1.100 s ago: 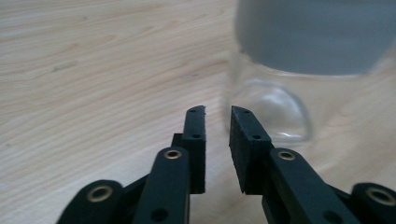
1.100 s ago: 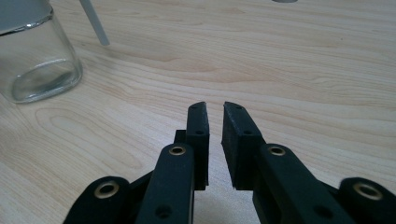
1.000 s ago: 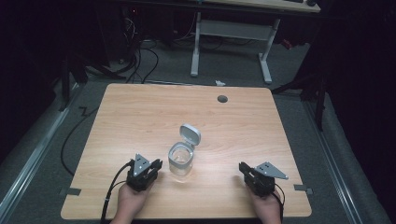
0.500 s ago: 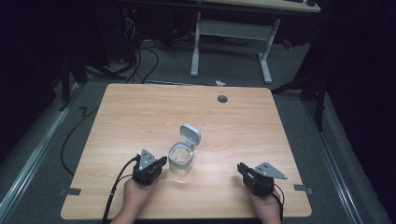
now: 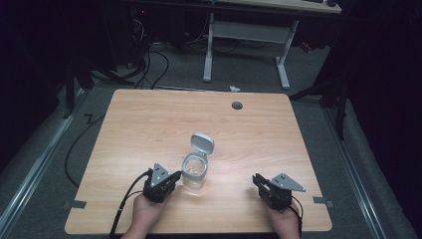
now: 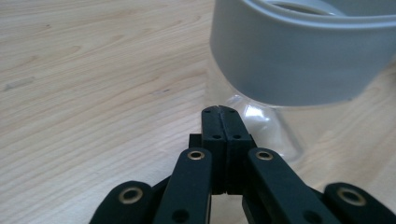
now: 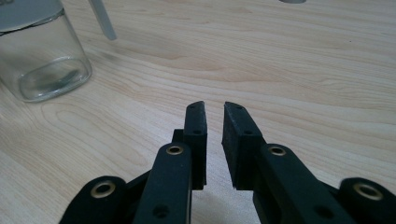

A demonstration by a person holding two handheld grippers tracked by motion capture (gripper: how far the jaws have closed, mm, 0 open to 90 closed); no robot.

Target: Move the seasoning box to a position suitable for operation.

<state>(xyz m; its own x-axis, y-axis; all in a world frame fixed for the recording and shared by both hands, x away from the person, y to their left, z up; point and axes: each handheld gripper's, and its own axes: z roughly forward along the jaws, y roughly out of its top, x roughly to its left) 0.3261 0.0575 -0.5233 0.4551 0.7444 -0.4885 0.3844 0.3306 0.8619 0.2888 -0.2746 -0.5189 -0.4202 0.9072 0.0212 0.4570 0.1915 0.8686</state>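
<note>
A clear glass jar (image 5: 194, 172) with a grey collar stands near the table's front middle, its grey flip lid (image 5: 203, 143) hinged open at the back. My left gripper (image 5: 175, 176) sits just left of the jar, shut with nothing in it. In the left gripper view its closed jaw tips (image 6: 219, 111) are right up against the jar's glass base (image 6: 261, 126), below the grey collar (image 6: 299, 60). My right gripper (image 5: 258, 179) rests at the front right, well apart from the jar. Its jaws (image 7: 214, 107) stand slightly open, empty, with the jar (image 7: 42, 60) off to their left.
The wooden table (image 5: 149, 124) has a round cable hole (image 5: 237, 105) at the back right. Grey tape tabs (image 5: 74, 204) mark its front corners. Beyond it stand a white desk frame (image 5: 244, 30) and floor cables (image 5: 149, 55).
My left gripper has moved right, up to the jar's side. The right gripper has stayed almost where it was.
</note>
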